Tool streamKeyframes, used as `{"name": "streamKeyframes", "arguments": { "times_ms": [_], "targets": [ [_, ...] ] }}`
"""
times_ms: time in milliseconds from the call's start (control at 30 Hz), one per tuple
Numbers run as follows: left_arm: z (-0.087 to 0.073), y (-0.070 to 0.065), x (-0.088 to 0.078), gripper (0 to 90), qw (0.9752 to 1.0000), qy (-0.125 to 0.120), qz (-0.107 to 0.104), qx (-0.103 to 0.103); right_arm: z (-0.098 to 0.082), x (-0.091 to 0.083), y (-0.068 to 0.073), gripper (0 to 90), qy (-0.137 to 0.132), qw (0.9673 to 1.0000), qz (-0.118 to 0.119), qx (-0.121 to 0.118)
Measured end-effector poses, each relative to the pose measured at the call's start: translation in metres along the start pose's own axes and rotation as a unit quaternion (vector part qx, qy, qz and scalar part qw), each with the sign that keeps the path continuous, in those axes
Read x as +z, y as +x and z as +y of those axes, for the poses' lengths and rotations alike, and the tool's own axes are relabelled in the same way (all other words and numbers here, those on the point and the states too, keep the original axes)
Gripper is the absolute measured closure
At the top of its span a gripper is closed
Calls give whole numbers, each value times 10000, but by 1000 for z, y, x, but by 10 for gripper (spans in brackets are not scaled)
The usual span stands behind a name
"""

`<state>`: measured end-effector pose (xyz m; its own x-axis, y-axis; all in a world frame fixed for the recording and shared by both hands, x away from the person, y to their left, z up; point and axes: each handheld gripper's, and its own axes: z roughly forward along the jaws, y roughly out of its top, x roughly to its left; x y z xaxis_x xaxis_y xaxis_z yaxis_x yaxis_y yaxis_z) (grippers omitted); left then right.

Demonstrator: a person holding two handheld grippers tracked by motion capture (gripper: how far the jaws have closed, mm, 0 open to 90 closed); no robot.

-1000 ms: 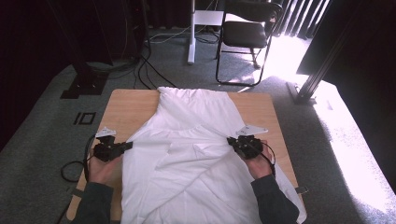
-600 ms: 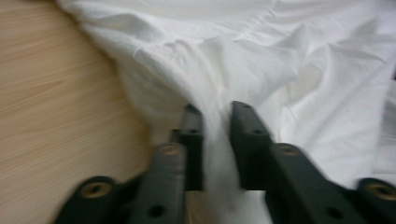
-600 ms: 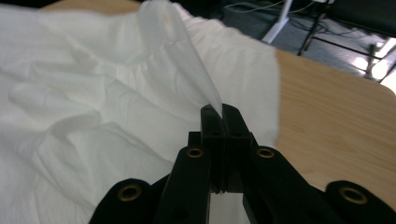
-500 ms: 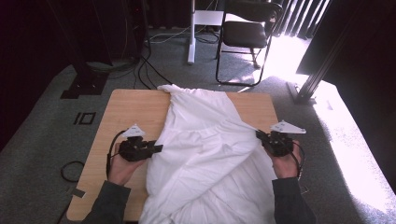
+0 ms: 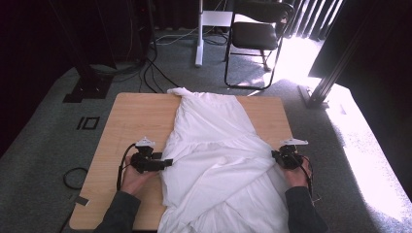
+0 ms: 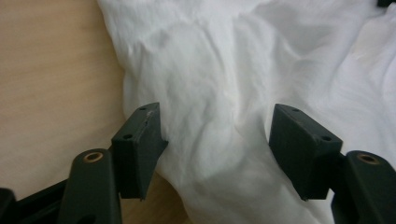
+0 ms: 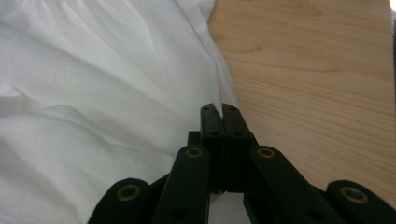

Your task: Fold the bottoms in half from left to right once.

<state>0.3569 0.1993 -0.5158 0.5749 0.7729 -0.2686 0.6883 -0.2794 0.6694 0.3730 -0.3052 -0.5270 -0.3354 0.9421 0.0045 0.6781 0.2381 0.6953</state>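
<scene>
Two grippers work the cloth (image 5: 218,145) spread on the table (image 5: 131,121): your left gripper (image 6: 217,140) has just been opening, cloth between; your right gripper (image 7: 219,116) pinches, probably, its edge taut.

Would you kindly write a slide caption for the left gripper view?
Left claw open over the edge of a rumpled white garment on a wooden table.

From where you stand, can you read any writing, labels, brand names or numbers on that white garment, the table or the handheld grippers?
None: no readable text in any view.
White garment: plain cloth, no print or visible tag.
Wooden table: bare wood grain.
Left gripper and right gripper: black parts with no marking legible.
Black square outline on the carpet: a shape, not lettering.
</scene>
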Motion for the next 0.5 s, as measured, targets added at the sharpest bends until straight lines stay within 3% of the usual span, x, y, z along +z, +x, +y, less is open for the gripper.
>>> {"name": "streamKeyframes", "arguments": {
  "times_ms": [67,233,400,500],
  "targets": [
    [-4,-1,6,297,9998,103,158,-44,-2,2,0,892,30,10000,20,31],
    [-12,-2,18,300,9992,303,247,10,-8,8,0,883,137,9999,41,51],
    [-12,-9,27,455,9980,305,454,306,-12,14,1,874,231,9997,84,91],
    [-12,-12,30,626,9961,256,660,533,-14,16,3,875,210,9997,94,118]
  ]
}}
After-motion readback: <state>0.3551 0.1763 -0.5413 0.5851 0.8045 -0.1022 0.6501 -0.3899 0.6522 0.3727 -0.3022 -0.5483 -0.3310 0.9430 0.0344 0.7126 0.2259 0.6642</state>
